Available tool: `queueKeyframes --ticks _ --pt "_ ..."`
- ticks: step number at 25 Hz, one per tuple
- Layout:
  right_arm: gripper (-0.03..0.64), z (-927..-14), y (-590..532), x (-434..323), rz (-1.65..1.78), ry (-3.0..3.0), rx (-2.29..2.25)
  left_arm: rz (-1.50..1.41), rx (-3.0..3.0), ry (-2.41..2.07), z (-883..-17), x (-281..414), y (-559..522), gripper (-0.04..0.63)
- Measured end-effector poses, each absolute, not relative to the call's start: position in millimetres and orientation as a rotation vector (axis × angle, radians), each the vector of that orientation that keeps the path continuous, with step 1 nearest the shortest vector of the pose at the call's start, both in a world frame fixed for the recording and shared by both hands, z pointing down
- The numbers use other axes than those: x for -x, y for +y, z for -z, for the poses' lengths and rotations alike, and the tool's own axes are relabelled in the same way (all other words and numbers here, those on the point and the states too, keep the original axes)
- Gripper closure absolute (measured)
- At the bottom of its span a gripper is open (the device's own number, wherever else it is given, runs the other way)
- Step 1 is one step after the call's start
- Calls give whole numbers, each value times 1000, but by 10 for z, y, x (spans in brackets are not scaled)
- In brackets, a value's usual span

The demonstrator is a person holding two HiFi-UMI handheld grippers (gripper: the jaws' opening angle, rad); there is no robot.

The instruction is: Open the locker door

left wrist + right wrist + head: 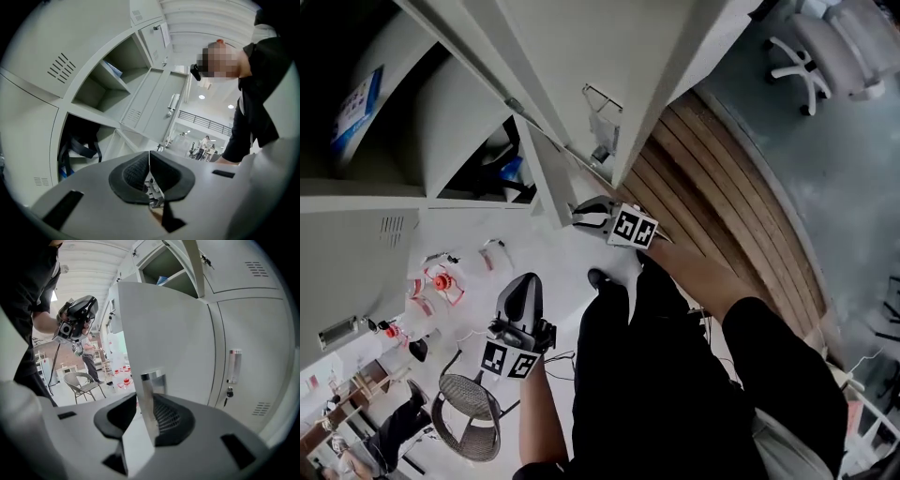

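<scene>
Dark trousers fill the lower middle of the head view, closest of all to the lens. At far left stand the lockers. One upper compartment holds a blue-and-white pack, and a lower one holds a dark bag with straps.

Below them, over pale floor, the left gripper hangs in open air, well apart from the lockers. Its own view shows the two dark pads pressed flat together with nothing between them. A wicker chair sits on the floor beneath it.

Toward the middle, the locker door stands swung out from its cabinet, seen nearly edge-on, with its free edge nearest the person. The right gripper meets that free edge. In the right gripper view the door's edge, with a bright metal strip, runs upright between the jaws. They stand fairly wide and clamp it from both sides, and the door panel rises above them. A second, higher door hangs open above it.

To the right lies a curved band of wooden planking. At the far top right a pale office chair stands on grey floor.
</scene>
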State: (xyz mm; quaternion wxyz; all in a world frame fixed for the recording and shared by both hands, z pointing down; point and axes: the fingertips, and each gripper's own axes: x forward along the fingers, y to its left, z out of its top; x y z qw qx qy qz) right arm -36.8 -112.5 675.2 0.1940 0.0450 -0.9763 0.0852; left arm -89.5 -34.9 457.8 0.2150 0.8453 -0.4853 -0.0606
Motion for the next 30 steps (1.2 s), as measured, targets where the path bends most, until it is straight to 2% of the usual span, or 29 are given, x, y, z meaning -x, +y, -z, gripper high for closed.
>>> queueKeyframes --ticks 15,30 --pt "491 -6722 -1434 -387 -228 -2676 -173 181 -2337 -1378 -4406 109 -427 578" --pt "512 -6715 -1873 -954 -235 -2665 -271 171 -2326 -1393 -4405 -277 -549 577"
